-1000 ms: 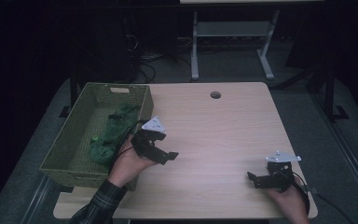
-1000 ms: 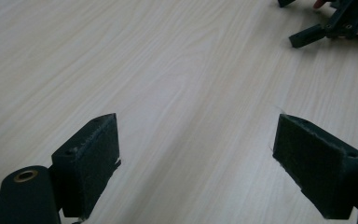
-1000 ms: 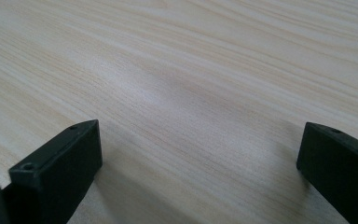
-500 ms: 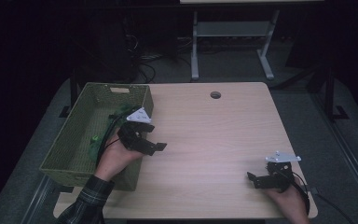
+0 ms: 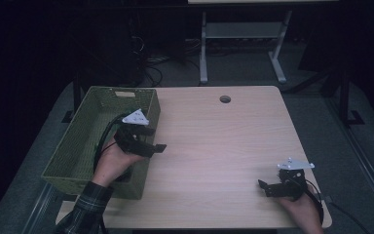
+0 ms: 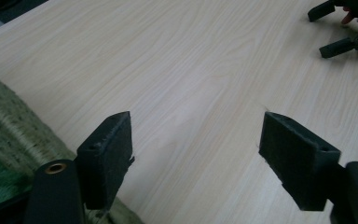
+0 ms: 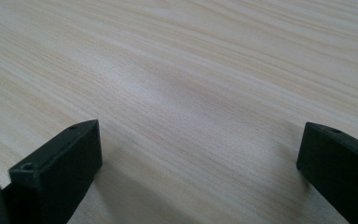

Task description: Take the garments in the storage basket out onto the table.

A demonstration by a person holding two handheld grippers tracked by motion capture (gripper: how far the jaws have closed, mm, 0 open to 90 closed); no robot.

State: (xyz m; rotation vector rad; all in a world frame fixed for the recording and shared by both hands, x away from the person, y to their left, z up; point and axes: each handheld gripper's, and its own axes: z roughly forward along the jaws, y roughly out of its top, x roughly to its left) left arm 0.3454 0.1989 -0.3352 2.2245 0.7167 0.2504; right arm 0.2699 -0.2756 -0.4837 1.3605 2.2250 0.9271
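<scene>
Green basket [image 5: 73,151] (contents unclear), left hand-held gripper [image 5: 157,139] empty, jaws just narrowing, over its rim.

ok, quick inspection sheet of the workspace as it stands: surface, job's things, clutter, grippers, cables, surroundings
Surface: light wood table, bare across the middle, round hole near the far edge.
Job's things: green woven basket at the table's left edge; contents too dark to tell.
Clutter: nothing seen.
Grippers: left gripper over the basket's right wall, jaws apart with nothing between them, though they have just been closing. Right gripper low at the near right of the table, jaws open, nothing between them.
Cables: black cable trailing from the left gripper over the basket.
Surroundings: dark room, white stand behind the table, loose cables on the floor.
</scene>
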